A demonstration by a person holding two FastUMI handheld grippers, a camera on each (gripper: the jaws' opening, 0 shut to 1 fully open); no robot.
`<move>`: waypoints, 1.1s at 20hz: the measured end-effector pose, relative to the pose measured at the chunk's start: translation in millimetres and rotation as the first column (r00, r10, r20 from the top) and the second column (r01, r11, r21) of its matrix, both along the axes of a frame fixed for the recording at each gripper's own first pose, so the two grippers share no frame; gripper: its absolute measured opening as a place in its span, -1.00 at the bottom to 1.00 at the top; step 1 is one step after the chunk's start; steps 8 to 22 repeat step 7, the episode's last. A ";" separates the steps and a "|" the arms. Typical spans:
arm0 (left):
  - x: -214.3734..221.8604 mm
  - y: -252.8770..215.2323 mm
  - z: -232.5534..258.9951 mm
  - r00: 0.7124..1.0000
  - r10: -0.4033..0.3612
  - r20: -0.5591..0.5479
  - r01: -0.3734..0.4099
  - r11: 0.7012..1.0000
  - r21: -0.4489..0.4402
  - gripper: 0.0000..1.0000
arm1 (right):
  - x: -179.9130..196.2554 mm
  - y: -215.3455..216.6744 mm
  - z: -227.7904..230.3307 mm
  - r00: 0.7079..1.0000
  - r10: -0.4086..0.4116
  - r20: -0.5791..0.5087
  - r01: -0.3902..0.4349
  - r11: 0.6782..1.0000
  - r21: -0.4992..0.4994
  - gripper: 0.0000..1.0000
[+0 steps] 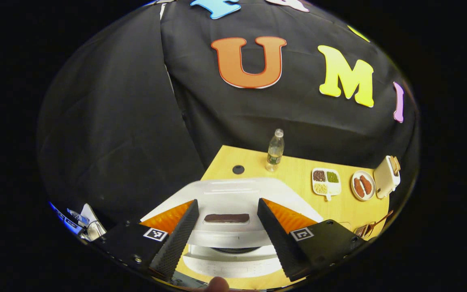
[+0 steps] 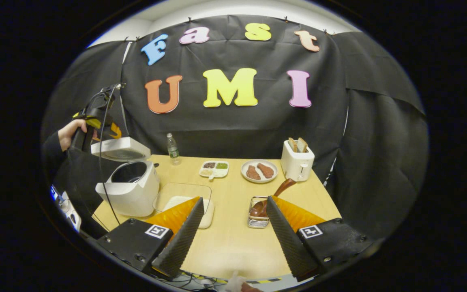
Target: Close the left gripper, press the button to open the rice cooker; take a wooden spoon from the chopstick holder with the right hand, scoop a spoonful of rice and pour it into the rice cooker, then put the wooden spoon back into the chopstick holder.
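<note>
Right gripper [image 2: 233, 227] wide open, empty, low over table [image 2: 233, 243], short of holder [image 2: 258, 217]; spoon [image 2: 272, 196] leans in holder, handle tipped toward toaster [image 2: 297, 164]. Cooker [image 2: 130, 188] well left of holder, lid up. You: come at handle from holder's near side, pinch mid-handle, lift straight. Left gripper [image 1: 227, 227] open above cooker lid [image 1: 233, 194], holding nothing

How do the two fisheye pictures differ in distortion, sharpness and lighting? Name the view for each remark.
Left gripper view: the table edge tilts and bends, the rice cooker lid looms large yet stays sharp, and a blurred fingertip sits at the bottom rim. Right gripper view: the light is even, the toaster is crisp, and the cloth wall bows toward the edges.
</note>
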State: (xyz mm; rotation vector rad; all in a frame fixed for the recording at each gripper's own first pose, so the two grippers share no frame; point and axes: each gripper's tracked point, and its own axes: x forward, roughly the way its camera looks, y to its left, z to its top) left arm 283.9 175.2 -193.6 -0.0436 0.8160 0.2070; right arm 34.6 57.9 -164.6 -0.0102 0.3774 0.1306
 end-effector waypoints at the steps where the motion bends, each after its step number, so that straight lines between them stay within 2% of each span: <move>1: -5.9 -3.6 -12.5 1.000 -0.002 -0.016 0.002 1.000 -0.008 0.91 | -1.5 1.0 -2.0 1.000 0.004 -0.005 -0.004 1.000 -0.001 1.00; 4: -21.9 -7.6 -38.8 0.998 0.012 -0.065 -0.016 0.998 -0.060 0.92 | -2.8 0.9 -5.9 1.000 0.008 -0.020 -0.008 1.000 -0.002 1.00; 5: -28.4 -7.2 -49.6 0.996 0.016 -0.087 -0.021 0.998 -0.065 1.00 | -4.0 0.0 -7.5 1.000 0.009 -0.024 -0.009 1.000 -0.002 1.00; 6: -31.3 -7.8 -56.5 0.995 0.009 -0.096 -0.015 0.998 -0.066 0.93 | -4.4 -1.0 -8.8 1.000 0.008 -0.028 -0.008 1.000 -0.003 1.00; 7: -35.5 -8.4 -64.5 0.994 0.001 -0.113 -0.009 0.998 -0.069 0.96 | -4.5 -2.2 -9.9 0.999 0.006 -0.032 -0.006 1.000 -0.004 1.00; 22: -35.5 -8.4 -64.5 0.994 0.001 -0.113 -0.009 0.998 -0.069 0.96 | -4.5 -2.2 -9.9 0.999 0.006 -0.032 -0.006 1.000 -0.004 1.00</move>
